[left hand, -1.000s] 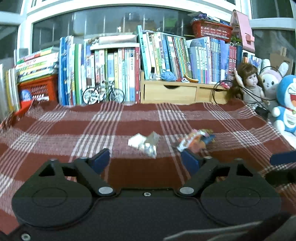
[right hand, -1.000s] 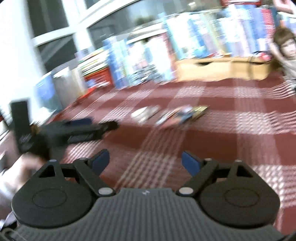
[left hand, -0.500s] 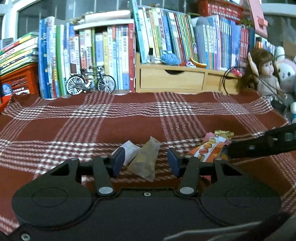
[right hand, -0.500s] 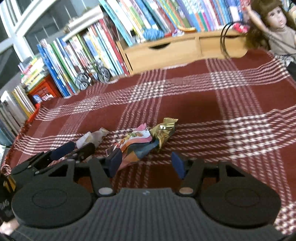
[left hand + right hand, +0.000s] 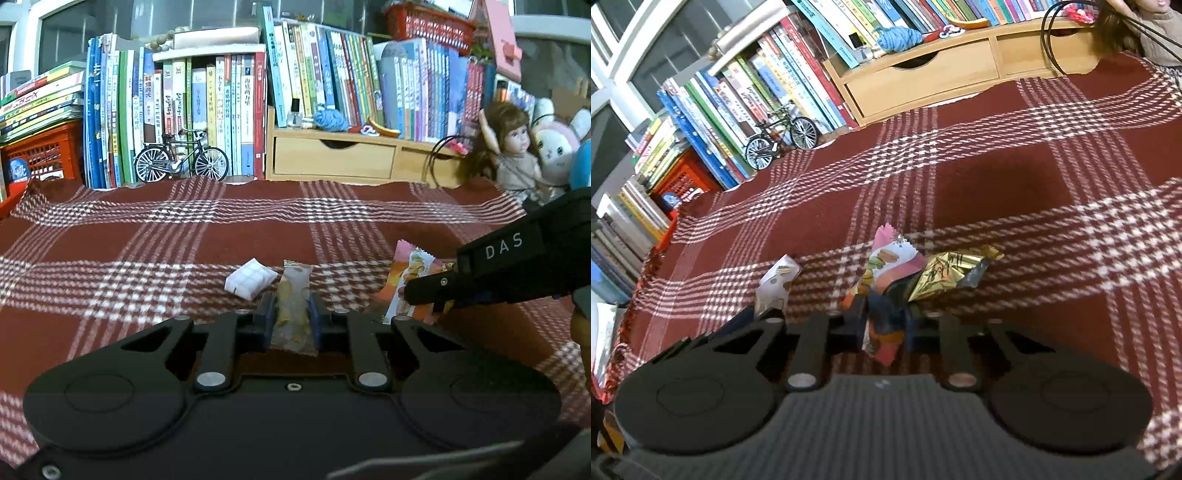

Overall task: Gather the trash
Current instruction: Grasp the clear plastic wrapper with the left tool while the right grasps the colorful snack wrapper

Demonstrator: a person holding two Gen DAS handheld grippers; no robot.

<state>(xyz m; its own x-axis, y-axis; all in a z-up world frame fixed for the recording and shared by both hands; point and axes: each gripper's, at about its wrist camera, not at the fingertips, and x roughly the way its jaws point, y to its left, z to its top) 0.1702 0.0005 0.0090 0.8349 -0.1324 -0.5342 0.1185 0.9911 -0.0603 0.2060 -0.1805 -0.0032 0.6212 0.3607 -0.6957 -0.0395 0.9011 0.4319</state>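
As both sets of jaws finish closing, the left gripper [image 5: 291, 319] pinches a clear snack wrapper [image 5: 293, 302] on the plaid cloth [image 5: 147, 236], while the right gripper [image 5: 886, 325] clamps the pink macaron wrapper [image 5: 886, 269] beside a gold wrapper [image 5: 945, 273].

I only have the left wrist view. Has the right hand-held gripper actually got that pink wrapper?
Observer: Yes. The right hand-held gripper has just been closing, and its pads now pinch the pink wrapper near its lower end.
Operator: Anything else caught in there?
Observer: Not that I can tell. A gold wrapper lies against the pink one's right side, outside the pads, on the cloth.
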